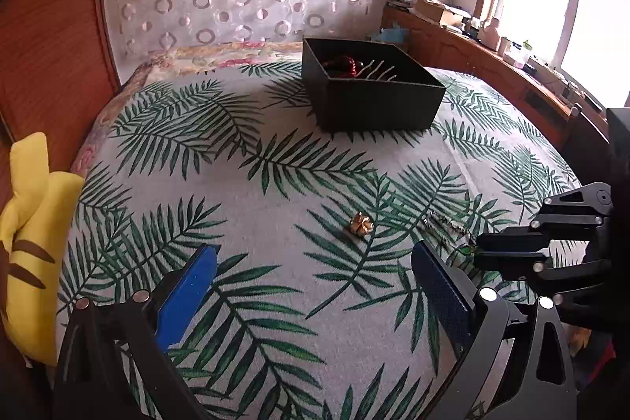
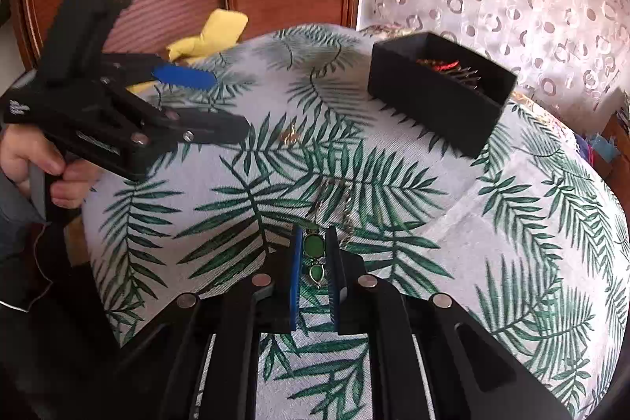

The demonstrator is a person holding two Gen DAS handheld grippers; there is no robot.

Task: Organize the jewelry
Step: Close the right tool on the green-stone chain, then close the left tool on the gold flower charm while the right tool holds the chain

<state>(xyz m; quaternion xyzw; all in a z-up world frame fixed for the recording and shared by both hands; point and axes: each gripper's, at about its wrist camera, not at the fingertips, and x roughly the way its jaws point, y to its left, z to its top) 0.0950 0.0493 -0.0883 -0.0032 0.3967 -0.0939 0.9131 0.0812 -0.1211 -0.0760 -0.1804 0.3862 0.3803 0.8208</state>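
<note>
A black open box (image 1: 374, 93) stands at the far side of the leaf-print cloth and holds red beads (image 1: 344, 65) and a pale chain; it also shows in the right wrist view (image 2: 437, 105). A small gold piece (image 1: 361, 223) lies on the cloth ahead of my open, empty left gripper (image 1: 315, 254). My right gripper (image 2: 315, 243) is closed on a green pendant (image 2: 314, 245) whose silver chain (image 2: 334, 195) trails forward on the cloth. The chain (image 1: 447, 223) and the right gripper (image 1: 482, 250) show at the right of the left wrist view.
A yellow plush toy (image 1: 31, 243) lies at the left edge by a wooden headboard (image 1: 51, 46). A cluttered wooden shelf (image 1: 492, 46) runs under the window at the right. The left gripper (image 2: 220, 105) hangs over the cloth's left side.
</note>
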